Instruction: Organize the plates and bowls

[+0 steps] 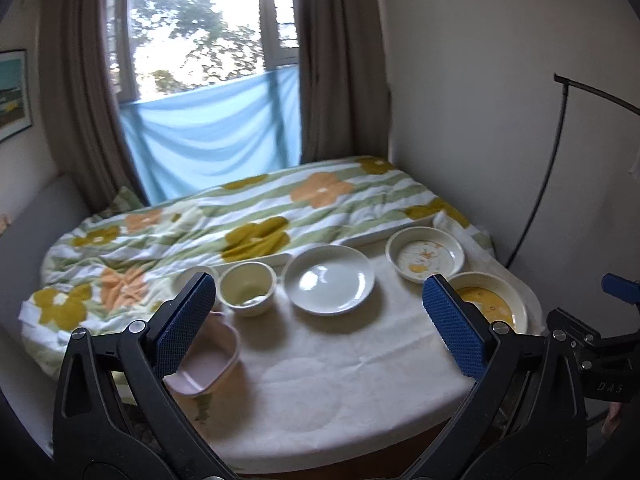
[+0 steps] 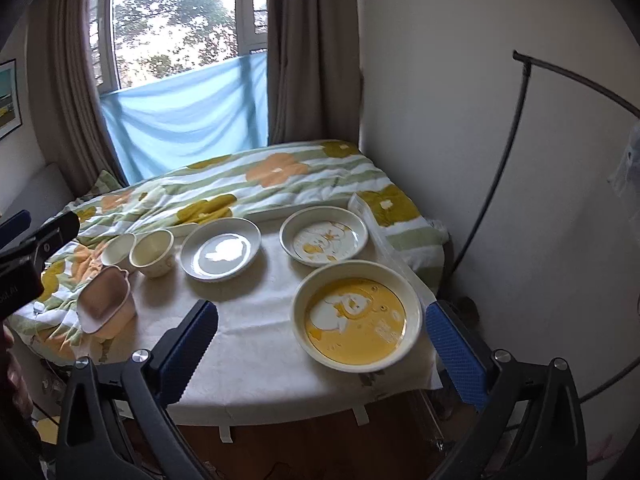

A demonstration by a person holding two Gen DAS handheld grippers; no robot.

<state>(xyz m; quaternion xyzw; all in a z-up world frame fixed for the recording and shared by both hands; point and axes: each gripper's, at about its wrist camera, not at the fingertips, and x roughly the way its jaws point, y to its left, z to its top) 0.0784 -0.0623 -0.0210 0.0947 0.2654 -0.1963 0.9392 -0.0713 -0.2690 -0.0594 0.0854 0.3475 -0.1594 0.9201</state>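
Right wrist view: yellow plate (image 2: 356,316) lies just ahead, between the fingers, near the table's (image 2: 256,360) right edge.
Right gripper (image 2: 322,344): wide open, empty.
Left gripper (image 1: 320,328): wide open, empty, farther off.

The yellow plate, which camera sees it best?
The right wrist view: the whole yellow plate shows there, close up, between the open jaws. In the left wrist view the yellow plate sits at the right, partly hidden behind one blue finger.
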